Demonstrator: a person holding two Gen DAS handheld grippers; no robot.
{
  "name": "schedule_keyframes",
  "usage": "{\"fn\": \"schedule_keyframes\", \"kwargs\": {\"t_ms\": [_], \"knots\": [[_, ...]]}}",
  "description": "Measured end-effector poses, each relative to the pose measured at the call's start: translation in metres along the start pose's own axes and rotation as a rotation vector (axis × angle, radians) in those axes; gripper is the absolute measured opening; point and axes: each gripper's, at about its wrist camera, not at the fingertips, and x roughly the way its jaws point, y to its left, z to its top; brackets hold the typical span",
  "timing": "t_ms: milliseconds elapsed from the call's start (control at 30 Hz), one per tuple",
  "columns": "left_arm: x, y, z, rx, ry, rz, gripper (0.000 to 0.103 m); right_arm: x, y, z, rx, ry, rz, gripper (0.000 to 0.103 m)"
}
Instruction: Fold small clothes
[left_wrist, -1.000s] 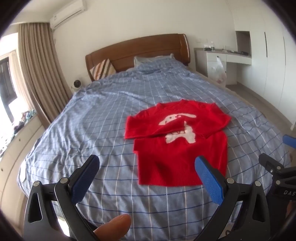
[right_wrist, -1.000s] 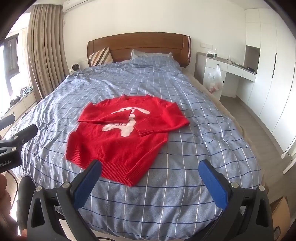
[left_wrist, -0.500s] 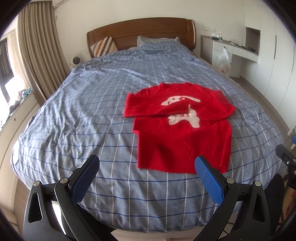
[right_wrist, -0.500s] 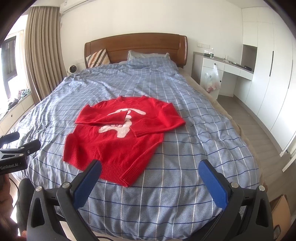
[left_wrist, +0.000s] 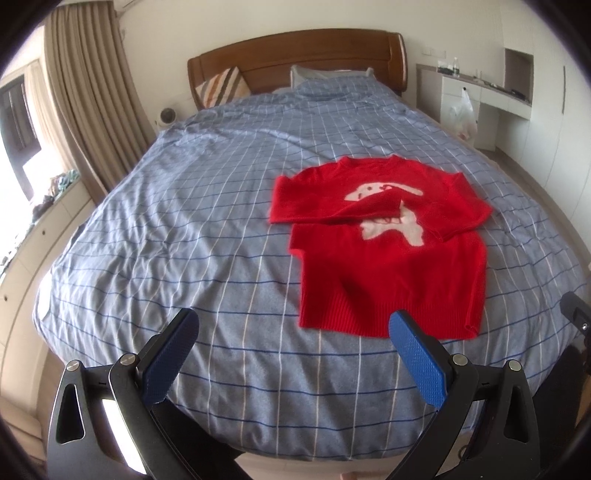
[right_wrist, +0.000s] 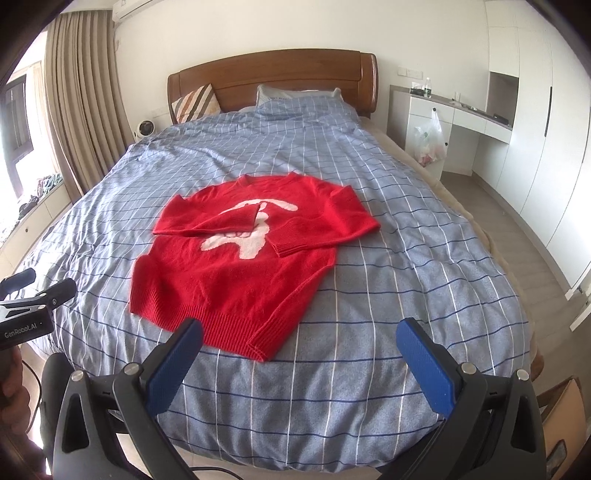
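Both sleeves already cross the red knitted sweater lying on the blue checked duvet; my left gripper and right gripper, spread empty, have drawn back, so the hem fold comes next.

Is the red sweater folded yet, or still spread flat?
Partly folded. On the red sweater both sleeves lie crossed over the white chest design, but the body lies flat on the bed, hem unfolded.

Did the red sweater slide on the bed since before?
No. The red sweater lies on the same blanket squares, sleeves folded over its white picture as a second ago. It only looks shifted because the cameras moved.
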Motion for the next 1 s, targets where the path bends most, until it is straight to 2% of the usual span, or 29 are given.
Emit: {"fn": "schedule_keyframes", "kwargs": {"t_ms": [133, 400, 1000], "knots": [[-0.002, 0.0, 0.0, 0.008, -0.01, 0.02, 0.103, 0.002, 0.01, 0.004, -0.028, 0.001, -0.007, 0.103], [0.001, 0.003, 0.001, -0.012, 0.009, 0.005, 0.103, 0.002, 0.021, 0.01, -0.056, -0.007, -0.018, 0.103], [0.006, 0.0, -0.004, -0.008, 0.022, 0.022, 0.103, 0.006, 0.028, 0.005, -0.055, 0.004, -0.001, 0.103]]}}
